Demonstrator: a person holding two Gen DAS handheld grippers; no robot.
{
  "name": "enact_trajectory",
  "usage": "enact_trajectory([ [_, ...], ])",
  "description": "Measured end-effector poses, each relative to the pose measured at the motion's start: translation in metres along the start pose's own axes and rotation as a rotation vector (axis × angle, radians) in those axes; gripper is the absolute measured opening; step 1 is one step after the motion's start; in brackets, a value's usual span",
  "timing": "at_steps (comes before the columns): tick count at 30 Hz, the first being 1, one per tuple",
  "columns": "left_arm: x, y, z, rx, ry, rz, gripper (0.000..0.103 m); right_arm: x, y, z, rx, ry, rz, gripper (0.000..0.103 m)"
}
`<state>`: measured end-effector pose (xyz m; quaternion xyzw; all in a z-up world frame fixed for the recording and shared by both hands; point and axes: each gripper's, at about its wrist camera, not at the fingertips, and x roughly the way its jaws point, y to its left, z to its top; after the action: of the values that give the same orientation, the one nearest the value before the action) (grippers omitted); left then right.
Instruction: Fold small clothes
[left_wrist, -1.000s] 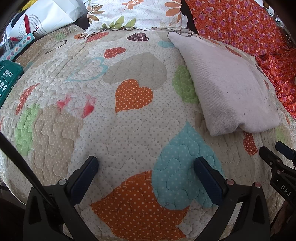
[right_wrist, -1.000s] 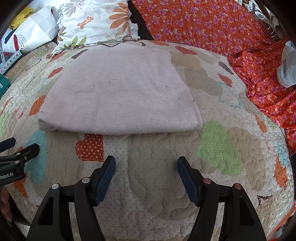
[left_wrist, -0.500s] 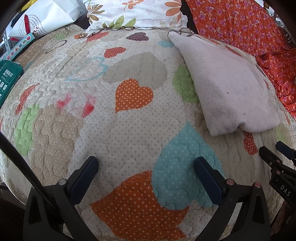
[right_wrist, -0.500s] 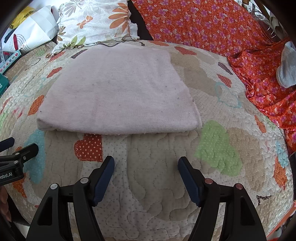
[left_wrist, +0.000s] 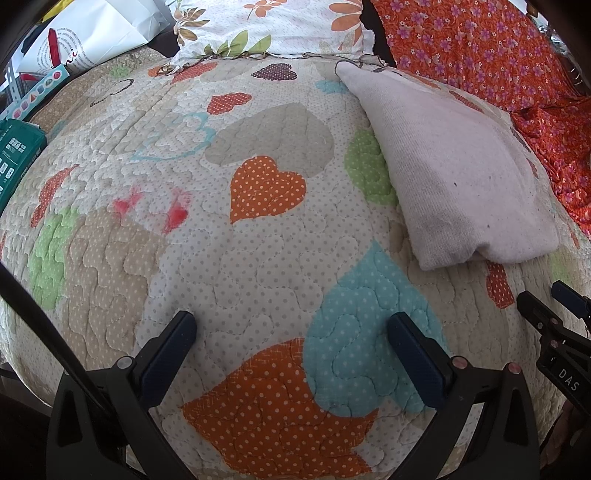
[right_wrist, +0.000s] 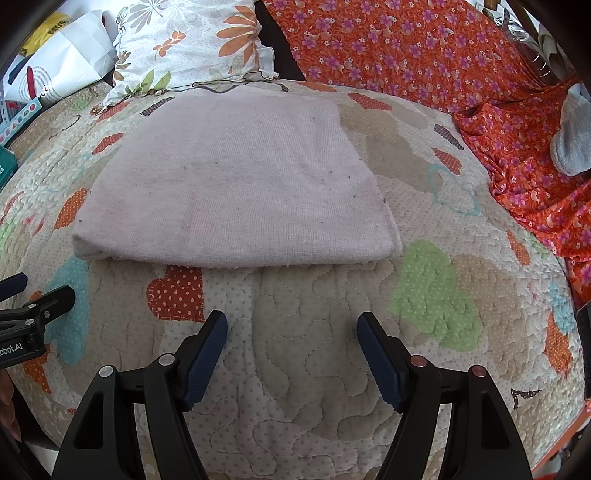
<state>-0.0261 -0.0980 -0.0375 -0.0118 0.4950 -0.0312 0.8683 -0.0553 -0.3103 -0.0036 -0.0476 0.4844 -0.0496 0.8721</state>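
Left gripper (left_wrist: 291, 328) sits at bottom centre of its own view, dark blue ribbed pads spread wide, nothing between them, hovering over quilt (left_wrist: 258, 236). Quilt is puffy stitched cotton, cream with small dots and appliqué hearts in orange, teal, green, beige. Upper left of the left wrist view: white paper bag (left_wrist: 92, 33) and a green box (left_wrist: 16, 155) at the edge. Floral pillow (left_wrist: 273, 26) at top centre, white with orange flowers. Folded garment (left_wrist: 458, 170) lies right of centre, pale pinkish-white ribbed knit, flat rectangle with a thick rounded fold at its near end, resting on the quilt beside orange floral fabric (left_wrist: 491, 48).

Right gripper (right_wrist: 291, 326), bottom centre of the right wrist view, pads also apart and empty, just short of the garment's (right_wrist: 236, 192) near folded edge. Grey fuzzy cloth (right_wrist: 574, 136) at far right on the orange fabric.
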Motion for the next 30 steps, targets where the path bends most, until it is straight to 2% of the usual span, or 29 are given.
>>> enact_trajectory([
  [30,-0.0006,0.0001,-0.0004,0.002,-0.002,-0.001,0.103,0.0003,-0.0033,-0.0005,-0.002,-0.001,-0.004,0.079],
])
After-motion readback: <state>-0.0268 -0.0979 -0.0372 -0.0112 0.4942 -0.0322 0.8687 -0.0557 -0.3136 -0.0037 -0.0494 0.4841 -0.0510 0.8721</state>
